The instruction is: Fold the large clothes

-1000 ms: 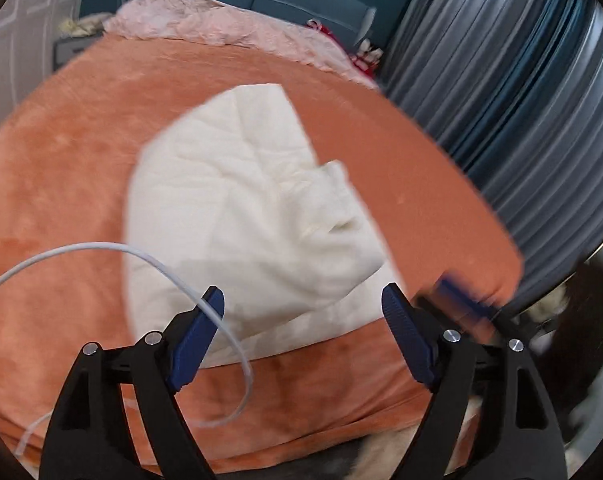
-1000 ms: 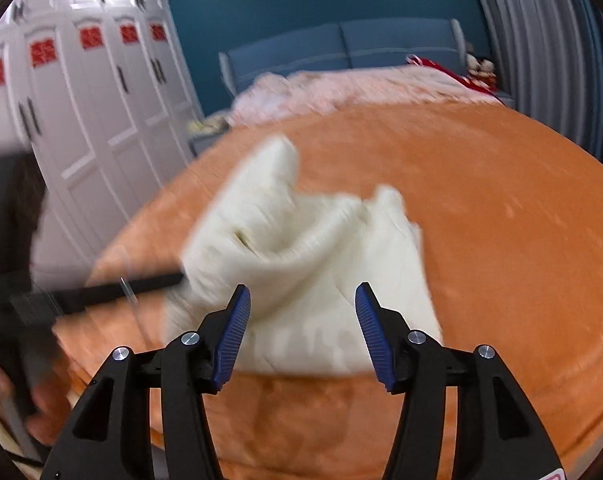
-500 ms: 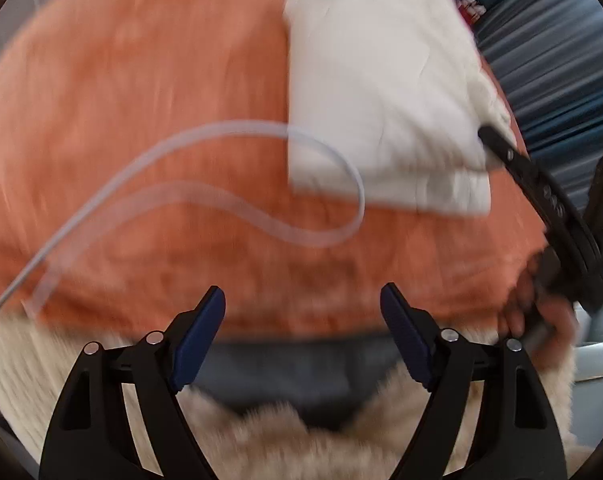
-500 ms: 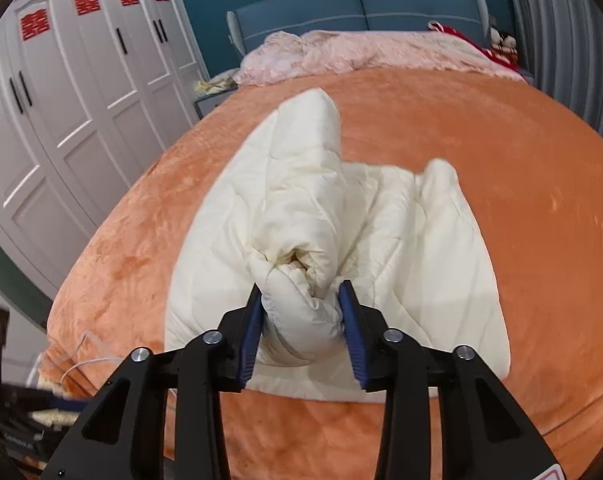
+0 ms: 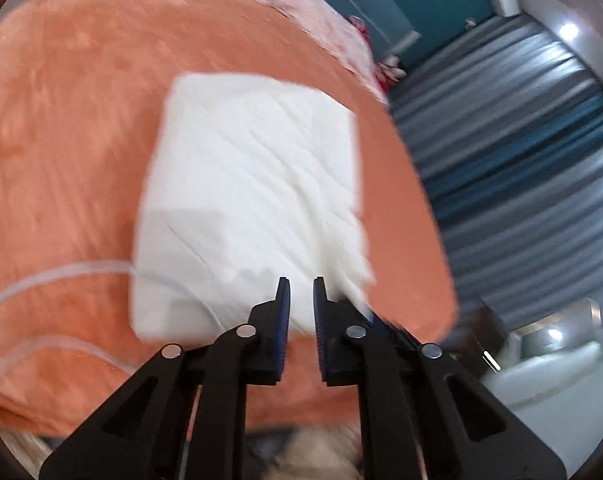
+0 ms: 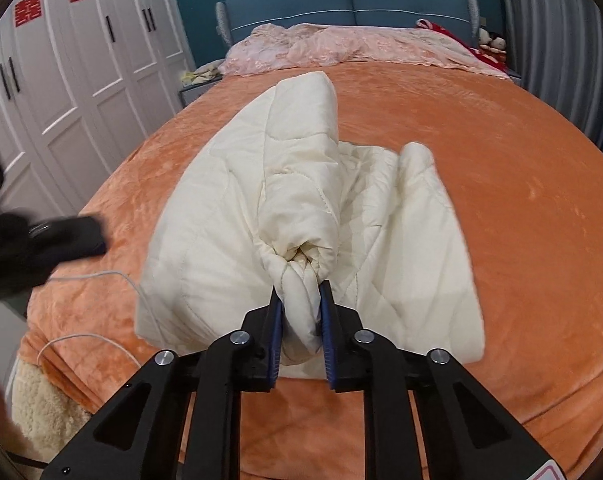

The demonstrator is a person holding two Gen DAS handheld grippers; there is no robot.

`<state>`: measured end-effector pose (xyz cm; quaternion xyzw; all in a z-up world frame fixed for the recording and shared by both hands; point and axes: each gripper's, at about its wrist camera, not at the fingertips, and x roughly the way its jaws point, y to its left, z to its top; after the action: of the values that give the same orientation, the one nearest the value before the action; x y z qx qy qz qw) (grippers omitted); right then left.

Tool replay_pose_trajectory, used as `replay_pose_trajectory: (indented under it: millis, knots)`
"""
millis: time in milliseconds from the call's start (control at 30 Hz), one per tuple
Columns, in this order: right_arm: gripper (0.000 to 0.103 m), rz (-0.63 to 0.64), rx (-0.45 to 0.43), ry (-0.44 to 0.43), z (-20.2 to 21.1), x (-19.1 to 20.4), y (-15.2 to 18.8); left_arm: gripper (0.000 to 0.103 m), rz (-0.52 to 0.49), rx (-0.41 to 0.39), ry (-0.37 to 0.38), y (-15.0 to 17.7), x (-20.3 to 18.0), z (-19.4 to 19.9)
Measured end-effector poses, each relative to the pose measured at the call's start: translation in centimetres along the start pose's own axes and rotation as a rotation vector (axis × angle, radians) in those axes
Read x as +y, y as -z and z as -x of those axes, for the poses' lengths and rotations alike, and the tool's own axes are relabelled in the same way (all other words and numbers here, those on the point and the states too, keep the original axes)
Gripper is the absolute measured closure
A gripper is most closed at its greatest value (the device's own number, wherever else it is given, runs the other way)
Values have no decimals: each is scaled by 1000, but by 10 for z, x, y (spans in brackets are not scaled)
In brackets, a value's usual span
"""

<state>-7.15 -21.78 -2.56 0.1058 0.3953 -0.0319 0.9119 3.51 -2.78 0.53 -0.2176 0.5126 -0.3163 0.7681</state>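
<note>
A: While you stand at the foot, list the surface.
B: Orange blanket (image 6: pixel 501 184); cream garment (image 6: pixel 229 216) near its front edge; white wardrobe (image 6: pixel 81 80) at left, curtains (image 5: pixel 521 152) at right.
A: Your tools?
B: Right gripper (image 6: pixel 301 292) just closed, pinching the garment's cuff; left gripper (image 5: pixel 299 282) just narrowed, nothing between.

Left wrist view: heavy motion blur throughout; cream quilted garment (image 5: pixel 253 200) overexposed, stitching lost; ceiling spot glare upper right. Right wrist view: sharp centre, even soft daylight, weak shadows; smeared dark shape at left edge. Fisheye bending and black vignette corners in both.
</note>
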Motion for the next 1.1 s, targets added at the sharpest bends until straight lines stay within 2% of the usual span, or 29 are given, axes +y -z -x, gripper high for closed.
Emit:
replay_pose_trajectory:
  millis: [133,200,300,400,533,633,767,867,933,1033,1100]
  knots:
    - [93,-36,-22,78,11,-20,3,97,51,29,-113,-14,23,-33]
    - [93,-66,-25,113,18,-38,5,97,45,53,-120,-8,24,-42]
    - [93,-120,15,142,16,-69,14,99,-17,98,-128,4,12,-62]
    - [93,-171,80,135,-5,-91,29,102,-44,132,-160,11,14,-82]
    - [92,-162,111,149,-27,-92,44,103,-101,136,-231,15,12,-100]
    - [89,-160,119,135,-32,-92,40,103,-160,126,-287,21,8,-102]
    - [80,-209,89,113,-3,-93,24,103,-213,109,-330,11,-9,-94]
    - [79,-247,26,75,25,-95,5,103,-235,48,-288,-4,-30,-65]
    - [79,-242,-28,96,40,-92,-17,103,-253,-1,-267,-18,-48,-52]
    - [79,-256,-86,89,44,-93,-51,103,-259,-42,-251,-40,-66,-48]
    - [79,-273,-112,77,36,-92,-74,103,-255,-69,-282,-57,-71,-55]
